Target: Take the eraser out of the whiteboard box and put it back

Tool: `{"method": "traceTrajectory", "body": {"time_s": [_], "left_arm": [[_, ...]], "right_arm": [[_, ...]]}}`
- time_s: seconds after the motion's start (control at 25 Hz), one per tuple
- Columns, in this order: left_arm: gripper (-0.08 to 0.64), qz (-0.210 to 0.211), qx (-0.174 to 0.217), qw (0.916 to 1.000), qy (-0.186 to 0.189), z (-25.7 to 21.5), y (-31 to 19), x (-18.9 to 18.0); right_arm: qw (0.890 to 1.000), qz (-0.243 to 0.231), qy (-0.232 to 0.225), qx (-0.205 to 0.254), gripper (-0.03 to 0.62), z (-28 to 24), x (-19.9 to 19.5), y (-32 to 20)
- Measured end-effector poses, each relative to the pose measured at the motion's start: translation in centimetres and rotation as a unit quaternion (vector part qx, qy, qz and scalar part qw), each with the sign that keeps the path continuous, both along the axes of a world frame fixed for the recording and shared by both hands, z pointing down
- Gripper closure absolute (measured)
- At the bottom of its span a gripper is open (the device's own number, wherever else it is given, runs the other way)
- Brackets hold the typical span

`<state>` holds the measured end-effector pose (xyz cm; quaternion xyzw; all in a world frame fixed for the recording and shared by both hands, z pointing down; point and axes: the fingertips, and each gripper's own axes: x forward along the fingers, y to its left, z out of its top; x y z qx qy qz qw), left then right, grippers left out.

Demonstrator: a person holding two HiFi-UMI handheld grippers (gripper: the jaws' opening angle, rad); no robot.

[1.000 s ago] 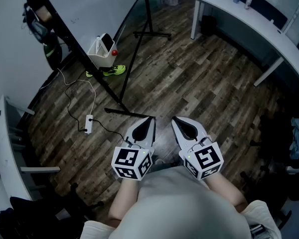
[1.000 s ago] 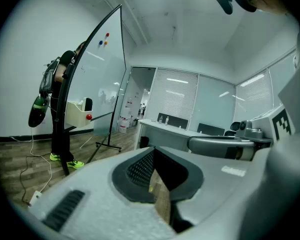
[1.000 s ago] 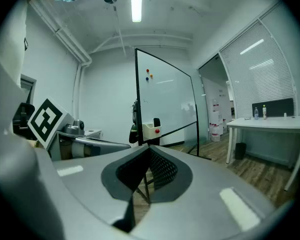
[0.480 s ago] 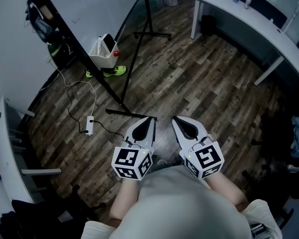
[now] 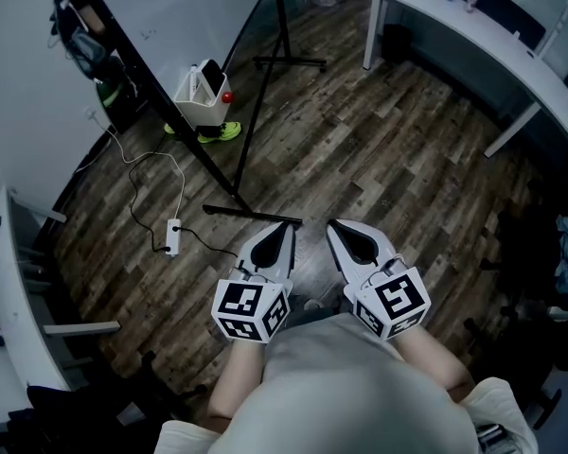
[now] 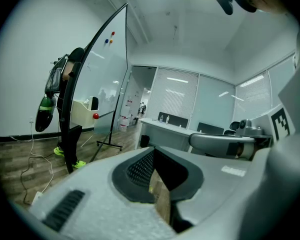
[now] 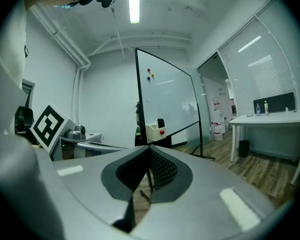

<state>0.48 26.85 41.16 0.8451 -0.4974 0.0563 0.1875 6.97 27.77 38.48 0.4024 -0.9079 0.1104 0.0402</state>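
Eraser (image 5: 211, 77) is seen as a dark slab upright in the white box (image 5: 195, 100) on the whiteboard's (image 5: 189, 8) lower edge. The left tool (image 5: 286, 225) and right tool (image 5: 333, 225) are shut, empty, well apart from it.

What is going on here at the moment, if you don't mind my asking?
A person holds the left gripper and the right gripper side by side above the wooden floor, both shut and empty. The white box with the dark eraser sits at the whiteboard some way ahead, untouched. The task has not yet begun.
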Motion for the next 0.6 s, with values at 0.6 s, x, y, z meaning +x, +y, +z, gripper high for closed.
{"method": "traceTrajectory", "body": {"time_s": [0.6], "left_arm": [[0.555, -0.016, -0.008, 0.9998, 0.009, 0.4, -1.1, -2.6]], "right_arm": [[1.0, -0.009, 0.0, -0.007, 0.588, 0.1, -2.2, -1.4]]}}
